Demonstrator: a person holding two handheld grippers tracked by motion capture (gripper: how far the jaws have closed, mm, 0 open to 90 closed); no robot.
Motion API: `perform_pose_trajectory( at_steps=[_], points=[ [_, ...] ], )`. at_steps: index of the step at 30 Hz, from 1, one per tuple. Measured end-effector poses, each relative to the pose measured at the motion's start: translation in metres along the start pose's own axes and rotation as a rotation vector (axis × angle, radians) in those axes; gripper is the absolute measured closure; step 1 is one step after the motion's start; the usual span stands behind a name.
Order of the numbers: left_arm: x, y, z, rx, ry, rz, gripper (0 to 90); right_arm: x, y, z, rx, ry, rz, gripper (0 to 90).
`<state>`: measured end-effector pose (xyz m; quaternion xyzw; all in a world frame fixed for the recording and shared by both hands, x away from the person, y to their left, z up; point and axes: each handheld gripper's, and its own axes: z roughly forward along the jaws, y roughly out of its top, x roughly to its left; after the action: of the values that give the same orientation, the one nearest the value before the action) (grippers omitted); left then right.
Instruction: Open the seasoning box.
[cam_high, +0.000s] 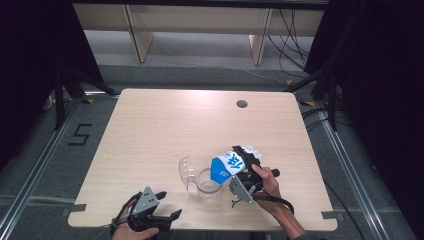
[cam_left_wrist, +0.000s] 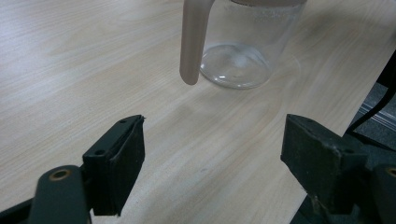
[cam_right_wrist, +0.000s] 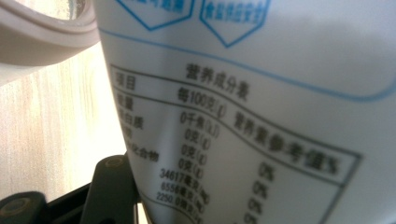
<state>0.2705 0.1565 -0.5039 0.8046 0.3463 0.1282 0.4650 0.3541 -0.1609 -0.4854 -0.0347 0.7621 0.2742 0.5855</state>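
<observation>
A blue and white bag (cam_high: 227, 165) hangs tilted over the mouth of a clear pitcher (cam_high: 207, 184), blue end down. My right gripper (cam_high: 246, 161) is shut on the bag's upper part. In the right gripper view the bag's white back (cam_right_wrist: 261, 93) with a printed table sits close up, one black finger (cam_right_wrist: 109, 186) pressed to its side and the pitcher's beige rim (cam_right_wrist: 42, 32) at top left. My left gripper (cam_high: 170, 204) rests open near the table's front edge, left of the pitcher. Its jaws (cam_left_wrist: 212, 154) stand wide apart, and beyond them are the pitcher (cam_left_wrist: 238, 56) and its beige handle (cam_left_wrist: 194, 42).
The pitcher's clear lid (cam_high: 186, 171) stands flipped open on its left side. The wooden table (cam_high: 165, 125) has a round cable hole (cam_high: 242, 104) at the back right. Its front edge runs just behind both hands.
</observation>
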Motion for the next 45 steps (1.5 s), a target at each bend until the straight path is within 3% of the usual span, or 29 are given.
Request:
perform_pose_trajectory(
  at_steps=[1, 2, 3, 10, 11, 12, 13, 22, 24, 26, 27, 29, 30, 33, 35, 36, 39, 40, 43, 45],
  points=[
    [0.0000, 0.0000, 0.0000, 0.000, 0.000, 0.000, 21.2, -0.0020, 0.0008, 0.0001, -0.003, -0.007, -0.043, 44.4],
    [0.0000, -0.0001, 0.0000, 0.000, -0.002, -0.001, 21.2, -0.0020, 0.0008, 0.0001, -0.003, -0.007, -0.043, 44.4],
    [0.0000, -0.0001, 0.0000, -0.001, -0.001, -0.001, 21.2, 0.0001, 0.0002, 0.0003, -0.002, -0.006, -0.014, 44.5],
    [0.0002, -0.0001, 0.0000, -0.001, 0.000, -0.001, 21.2, 0.0006, 0.0002, 0.0005, 0.002, -0.012, -0.026, 44.6],
    [0.0002, -0.0001, 0.0000, -0.001, -0.001, -0.001, 21.2, 0.0009, 0.0004, 0.0007, 0.003, -0.017, -0.035, 44.6],
    [0.0000, -0.0001, 0.0000, -0.002, -0.001, -0.003, 21.2, -0.0022, 0.0016, 0.0008, -0.003, -0.031, -0.095, 44.7],
    [0.0001, -0.0001, -0.0001, 0.000, -0.002, 0.000, 21.2, 0.0001, 0.0014, 0.0004, 0.005, -0.035, -0.064, 44.8],
    [-0.0003, -0.0001, -0.0003, 0.002, -0.004, -0.002, 21.2, 0.0013, 0.0033, 0.0007, 0.004, -0.045, -0.101, 45.1],
    [-0.0002, -0.0001, -0.0003, 0.002, -0.005, -0.001, 21.2, 0.0004, 0.0039, 0.0008, 0.005, -0.046, -0.124, 45.1],
    [-0.0003, -0.0001, -0.0003, 0.001, -0.006, -0.003, 21.2, -0.0031, 0.0052, 0.0004, 0.009, -0.052, -0.191, 45.2],
    [-0.0007, -0.0002, -0.0001, -0.003, -0.006, -0.008, 21.2, -0.0018, 0.0050, 0.0006, 0.008, -0.051, -0.172, 45.2],
    [-0.0012, -0.0003, 0.0002, -0.007, -0.006, -0.015, 21.2, -0.0021, 0.0048, 0.0004, 0.013, -0.053, -0.178, 45.2],
    [-0.0014, -0.0003, 0.0002, -0.008, -0.005, -0.019, 21.2, 0.0018, 0.0035, 0.0005, 0.020, -0.054, -0.127, 45.2],
    [-0.0005, -0.0002, -0.0005, 0.008, -0.013, -0.004, 21.2, 0.0002, 0.0030, 0.0011, 0.006, -0.056, -0.146, 45.3],
    [-0.0006, -0.0004, -0.0007, 0.009, 0.003, -0.010, 21.2, -0.0001, 0.0031, 0.0011, 0.005, -0.058, -0.149, 45.3],
    [-0.0006, -0.0003, -0.0006, 0.009, -0.011, -0.005, 21.2, -0.0035, 0.0049, 0.0002, 0.008, -0.065, -0.197, 45.4],
    [-0.0004, -0.0002, -0.0007, 0.010, -0.011, -0.003, 21.2, -0.0038, 0.0041, -0.0005, 0.018, -0.074, -0.197, 45.5],
    [0.0000, -0.0002, -0.0011, 0.012, 0.003, 0.001, 21.2, -0.0009, 0.0024, -0.0007, 0.025, -0.067, -0.140, 45.6],
    [-0.0001, -0.0002, -0.0008, 0.012, -0.012, 0.001, 21.2, -0.0036, 0.0014, 0.0002, 0.007, -0.080, -0.166, 45.6],
    [-0.0012, -0.0002, 0.0001, -0.007, -0.006, -0.014, 21.2, -0.0030, 0.0016, -0.0009, 0.024, -0.085, -0.166, 45.6]
  ],
)
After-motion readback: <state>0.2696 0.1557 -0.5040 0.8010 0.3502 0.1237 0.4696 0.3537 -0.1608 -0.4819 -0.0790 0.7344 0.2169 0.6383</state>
